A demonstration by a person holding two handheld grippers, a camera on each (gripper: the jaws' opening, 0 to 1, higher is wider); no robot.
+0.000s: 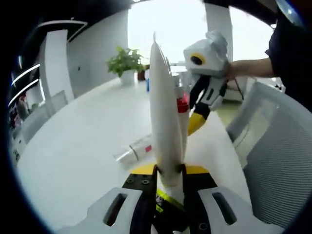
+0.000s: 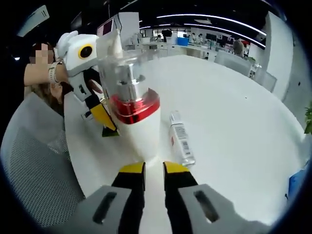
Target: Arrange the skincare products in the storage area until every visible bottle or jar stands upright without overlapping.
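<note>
White surface (image 2: 234,112) before us: our left tool (image 1: 169,170) pinches a white tube (image 1: 165,112); our right tool (image 2: 153,170), nearly pressed together, touches the pump bottle (image 2: 136,117); beyond it lies a clear bottle (image 2: 182,139).

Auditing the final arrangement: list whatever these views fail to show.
- Left gripper view: the white tube in the left gripper hides most of the red-collared pump bottle.
- Right gripper view: label text on the lying bottle is too small to read.

Both views sit low, close, facing across the white table (image 1: 73,146) oppositely.
</note>
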